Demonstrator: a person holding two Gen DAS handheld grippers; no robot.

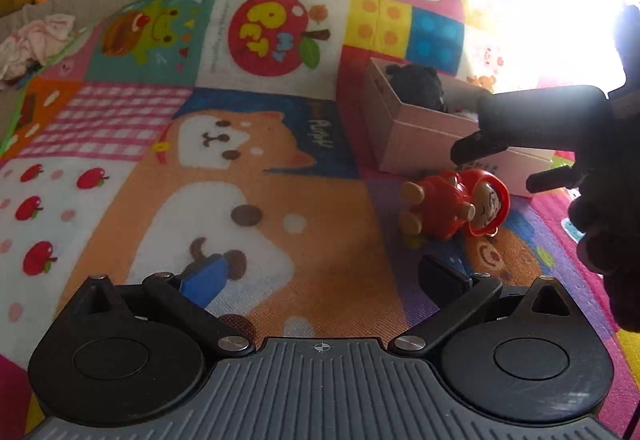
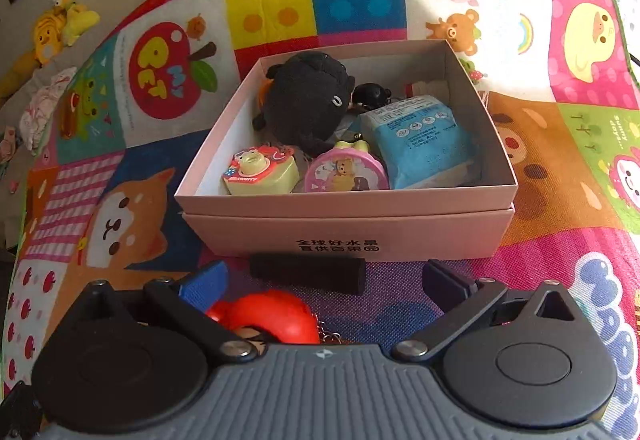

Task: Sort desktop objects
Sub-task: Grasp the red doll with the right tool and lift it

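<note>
Left gripper: jaws spread wide, nothing between them; only the bare play mat is seen in the gap.
Right gripper: jaws spread apart, not clamped on anything; the red figure lies low between them, close to the gripper body, and no pad is seen pressing on it.
Red figure: a hooded toy lying on its side on the mat, just short of the near wall of the pink box. Long axis: feet turned toward the left gripper's side, head toward the right gripper's side.
Bearing from left gripper: ahead and off to the right, outside the jaw line.
Nearer hand: the right one is judged nearer; its fingers hang just above the figure in the left wrist view.
Black bar: lies on the mat between the right jaws and the box front; its identity cannot be told.
Pink box: open, beyond the figure; a black plush, a blue packet and two small trinkets are already held inside.
</note>
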